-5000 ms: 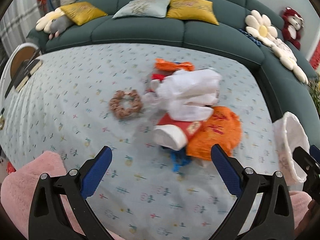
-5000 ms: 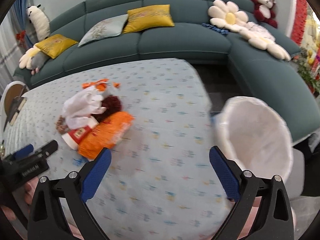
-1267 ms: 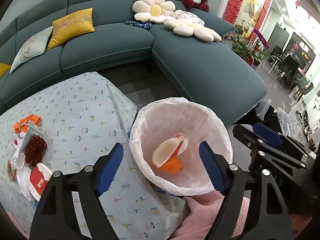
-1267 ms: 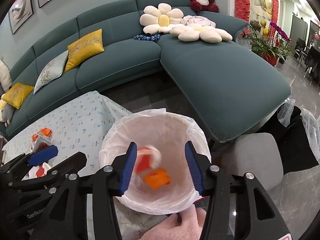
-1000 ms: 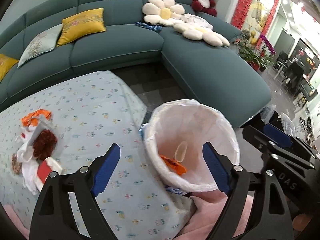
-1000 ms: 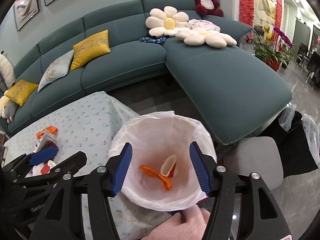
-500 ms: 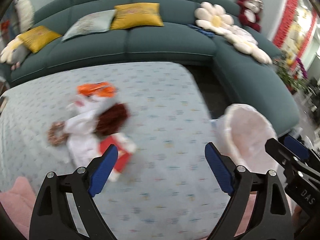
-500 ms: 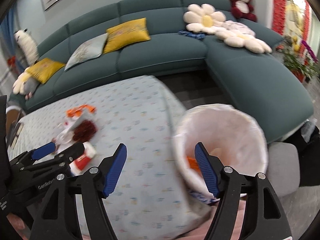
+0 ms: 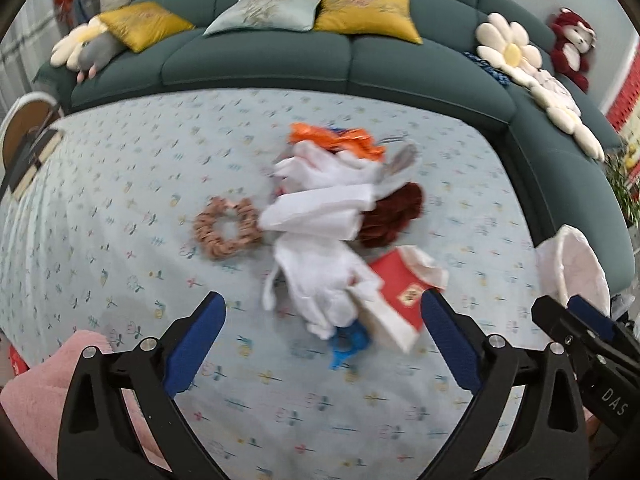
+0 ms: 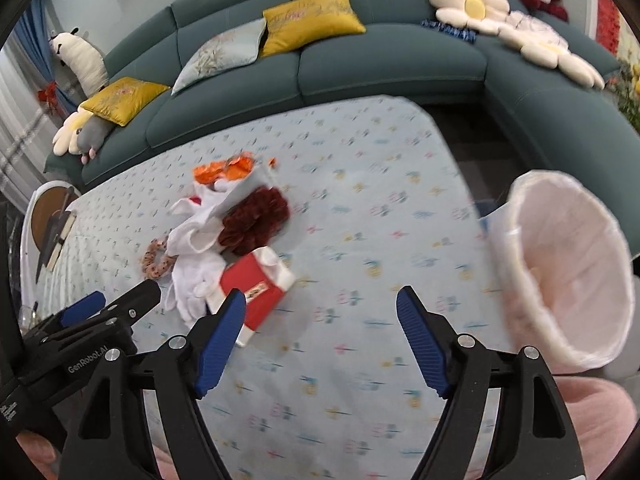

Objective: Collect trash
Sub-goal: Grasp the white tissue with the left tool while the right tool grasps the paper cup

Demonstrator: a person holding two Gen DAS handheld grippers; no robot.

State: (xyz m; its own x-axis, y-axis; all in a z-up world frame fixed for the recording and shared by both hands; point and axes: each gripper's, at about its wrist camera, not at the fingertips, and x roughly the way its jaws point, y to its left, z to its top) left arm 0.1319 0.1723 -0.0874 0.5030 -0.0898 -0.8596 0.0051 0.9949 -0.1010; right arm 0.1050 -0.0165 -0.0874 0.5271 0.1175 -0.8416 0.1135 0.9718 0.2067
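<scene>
A heap of trash lies on the flowered cloth point(image 9: 120, 208): crumpled white paper point(image 9: 320, 216), an orange wrapper point(image 9: 332, 138), a dark red pompom point(image 9: 394, 214), a red and white carton point(image 9: 400, 300), a blue scrap point(image 9: 348, 344) and a brown ring point(image 9: 226, 228). My left gripper point(image 9: 322, 340) hovers over the near side of the heap, its jaws opening with nothing gripped. The right gripper point(image 10: 320, 332) hangs above bare cloth just right of the carton point(image 10: 252, 284), jaws opening and empty. The white-lined bin point(image 10: 568, 268) stands at the table's right edge.
A teal corner sofa point(image 9: 280, 60) with yellow and pale cushions and flower pillows wraps the far side. A round side table with a book point(image 9: 28, 144) sits at the left. Pink sleeves point(image 9: 36, 384) show at the bottom of both views.
Both grippers swung left from over the bin back to the trash heap and came lower. Their jaws spread wider. The bin now sits at the right edge of both views.
</scene>
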